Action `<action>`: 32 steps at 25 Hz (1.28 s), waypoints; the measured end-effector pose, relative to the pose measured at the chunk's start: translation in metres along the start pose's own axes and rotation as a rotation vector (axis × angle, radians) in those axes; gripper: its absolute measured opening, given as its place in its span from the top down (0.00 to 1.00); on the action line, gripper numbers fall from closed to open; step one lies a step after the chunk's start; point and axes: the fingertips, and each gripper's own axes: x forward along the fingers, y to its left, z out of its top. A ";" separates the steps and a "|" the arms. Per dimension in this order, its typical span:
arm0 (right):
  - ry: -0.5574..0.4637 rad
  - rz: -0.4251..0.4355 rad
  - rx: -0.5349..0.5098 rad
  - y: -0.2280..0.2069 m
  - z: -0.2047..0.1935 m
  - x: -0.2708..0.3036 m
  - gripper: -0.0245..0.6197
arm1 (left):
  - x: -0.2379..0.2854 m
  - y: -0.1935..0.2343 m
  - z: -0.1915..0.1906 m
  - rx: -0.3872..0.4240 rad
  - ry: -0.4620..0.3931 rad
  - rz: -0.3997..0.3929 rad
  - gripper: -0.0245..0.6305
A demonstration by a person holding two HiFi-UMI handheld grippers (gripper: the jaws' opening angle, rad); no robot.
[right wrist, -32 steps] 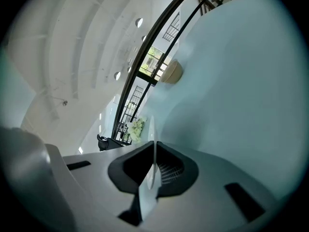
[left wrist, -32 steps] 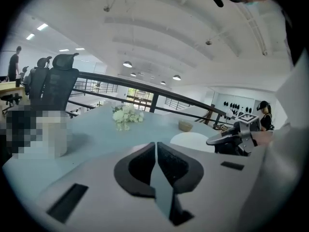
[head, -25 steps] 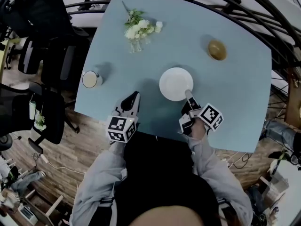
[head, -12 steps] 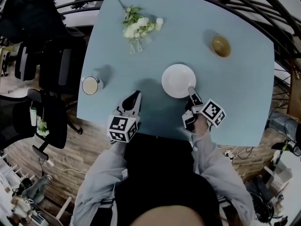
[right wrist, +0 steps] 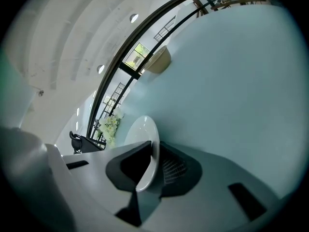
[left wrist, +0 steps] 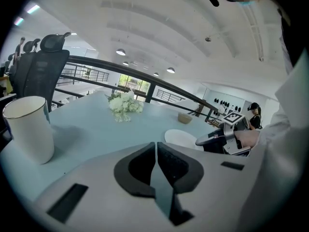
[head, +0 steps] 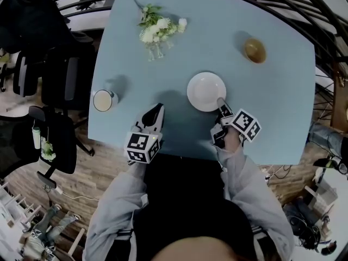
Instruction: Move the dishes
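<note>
The pale blue worktop (head: 272, 107) shows a little differently from a second ago, but the white plate (head: 206, 91) keeps the same spot on it between the cup and the small bowl. What has changed is the grip. The right claw (head: 221, 106) has just been opening, and its jaws now stand narrowly apart, with the plate's near rim between them and a slim gap on one side.

The plate lies flat and face up near the middle of the worktop. It is round, so it has no long axis and points no particular way. It is plain glossy white, with a shallow raised rim.

The left claw (head: 157, 110) is off the plate's left side, well apart from it and low over the worktop. Its jaws are pressed together on nothing.

A white cup (head: 103, 100) stands further left of the plate. A bunch of white flowers (head: 157, 29) is beyond the plate to the left, and a small brown bowl (head: 254, 50) is beyond it to the right.
</note>
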 end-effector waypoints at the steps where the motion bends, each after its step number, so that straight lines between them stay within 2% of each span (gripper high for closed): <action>1: 0.000 -0.012 -0.010 0.000 0.001 0.000 0.86 | 0.000 0.000 0.000 -0.002 0.000 0.001 0.92; 4: -0.017 -0.061 -0.064 -0.001 0.006 -0.003 0.84 | -0.002 -0.001 0.000 -0.006 -0.002 0.001 0.92; 9: -0.031 -0.034 -0.102 0.014 0.010 -0.004 0.54 | -0.006 -0.004 -0.001 -0.001 -0.007 -0.002 0.92; 14: -0.050 -0.002 -0.106 0.022 0.009 -0.007 0.38 | -0.011 -0.007 -0.002 0.011 -0.009 -0.005 0.92; 19: -0.079 0.039 -0.118 0.027 0.005 -0.017 0.37 | -0.016 -0.008 -0.005 0.030 -0.007 -0.022 0.92; 28: -0.215 0.113 -0.156 0.040 -0.001 -0.058 0.36 | -0.030 -0.011 -0.006 0.083 0.000 -0.063 0.92; 32: -0.244 0.163 -0.245 0.046 0.005 -0.082 0.37 | -0.034 -0.016 0.003 0.088 -0.033 -0.035 0.92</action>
